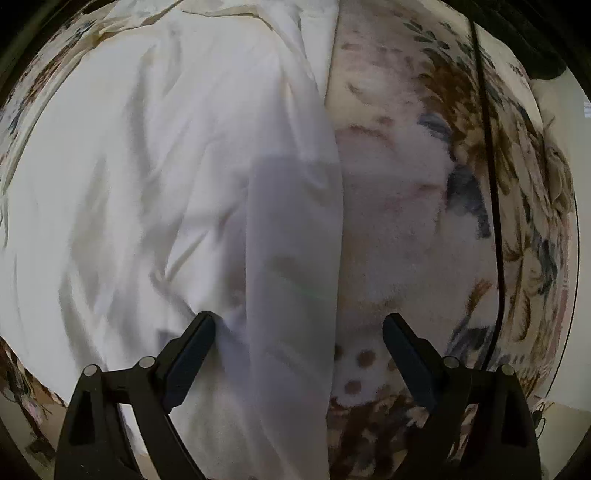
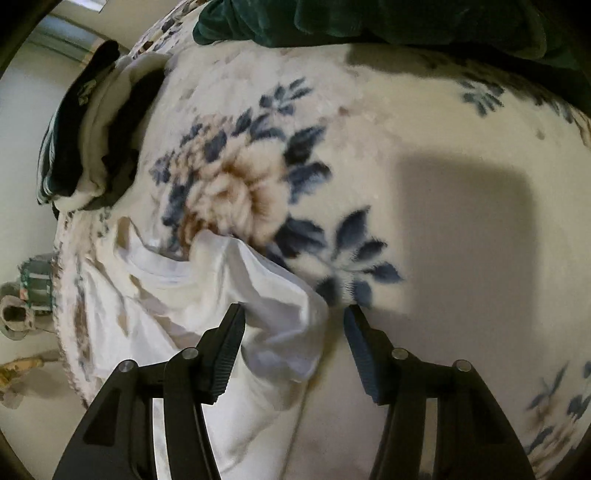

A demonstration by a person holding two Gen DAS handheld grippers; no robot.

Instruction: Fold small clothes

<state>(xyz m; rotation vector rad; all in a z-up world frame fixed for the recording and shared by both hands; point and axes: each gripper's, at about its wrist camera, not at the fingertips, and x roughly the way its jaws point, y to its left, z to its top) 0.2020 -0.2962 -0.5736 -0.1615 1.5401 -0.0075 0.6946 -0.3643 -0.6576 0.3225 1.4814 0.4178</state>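
Lying rumpled on a cream floral blanket (image 2: 424, 122), a white garment (image 1: 155, 177) spreads beneath both grippers. The left gripper (image 1: 299, 325) points straight down with its jaws spread wide, straddling the garment's folded edge without pinching it. The right gripper (image 2: 295, 314) has its jaws apart around a bunched corner of the cloth. Dark green fabric (image 2: 369, 18) lies farther back on the blanket.

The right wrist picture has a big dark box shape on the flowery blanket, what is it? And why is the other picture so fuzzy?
Right wrist view: that box is a shadow cast on the blanket, not an object. Left wrist view: the white garment looks smeared by blur, and the fisheye lens bends the edges.
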